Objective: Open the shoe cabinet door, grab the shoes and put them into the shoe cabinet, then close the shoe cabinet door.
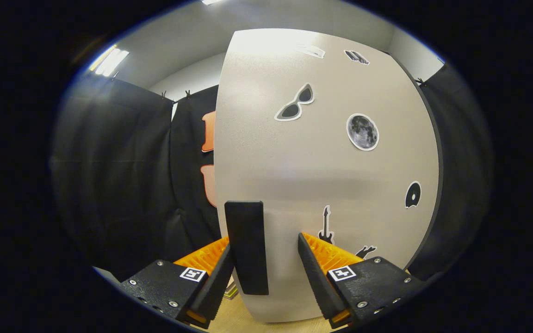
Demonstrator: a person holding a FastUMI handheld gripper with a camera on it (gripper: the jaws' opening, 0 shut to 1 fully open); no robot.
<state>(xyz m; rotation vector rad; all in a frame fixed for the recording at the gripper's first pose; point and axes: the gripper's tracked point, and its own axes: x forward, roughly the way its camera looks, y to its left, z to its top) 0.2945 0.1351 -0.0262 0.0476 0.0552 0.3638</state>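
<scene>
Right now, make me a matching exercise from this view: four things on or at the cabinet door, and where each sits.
Things:
1. black door handle
2. sunglasses sticker
3. moon sticker
4. guitar sticker

Places:
A. just above the tip of the right-hand finger
B. between the fingers of the open gripper, close to the left-hand one
C. high on the cabinet door, left of the moon
D. right of the sunglasses and a little lower

Pairs: 1-B, 2-C, 3-D, 4-A
</scene>
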